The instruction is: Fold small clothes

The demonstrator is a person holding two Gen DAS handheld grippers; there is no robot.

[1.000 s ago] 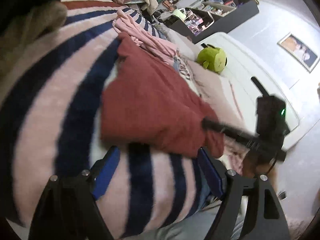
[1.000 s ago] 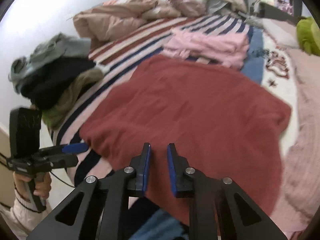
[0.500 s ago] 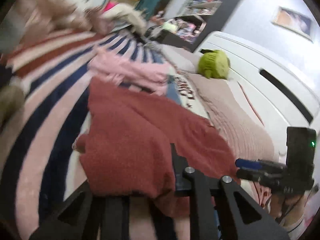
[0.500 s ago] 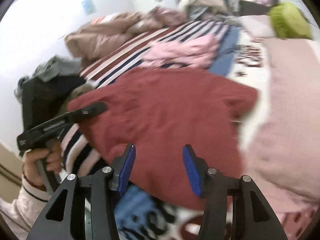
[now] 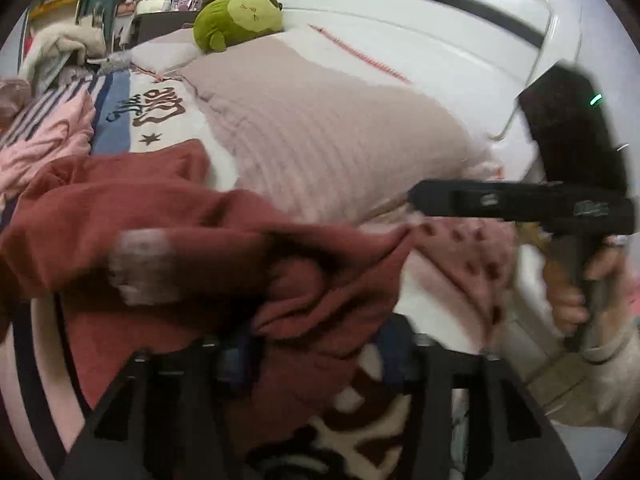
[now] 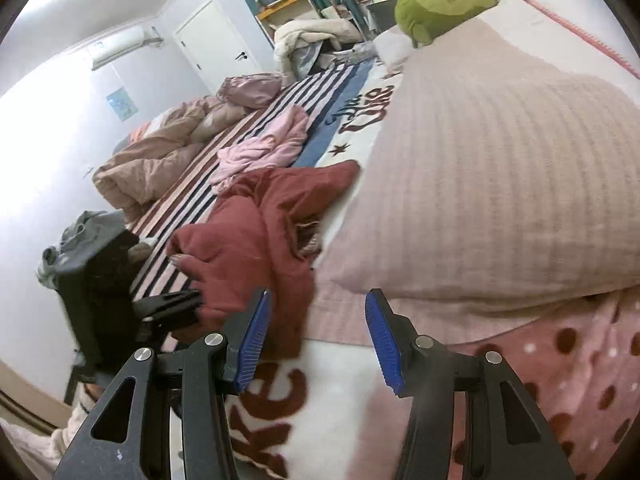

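Left wrist view: our left claw (image 5: 316, 354) is buried in the crumpled brick-red knit garment (image 5: 192, 232); blur and cloth hide the blue pads, so we cannot tell whether it is clamped. The garment lies bunched on the bed, just beside the ribbed pale-pink pillow (image 5: 320, 128), with the right claw (image 5: 416, 200) near its pulled corner.

Right wrist view: our right claw (image 6: 316, 344) stands apart, empty, pointing at the pillow's near edge. The red heap lies beside that pillow. We judge it soft, light and floppy, best taken at a hem corner.
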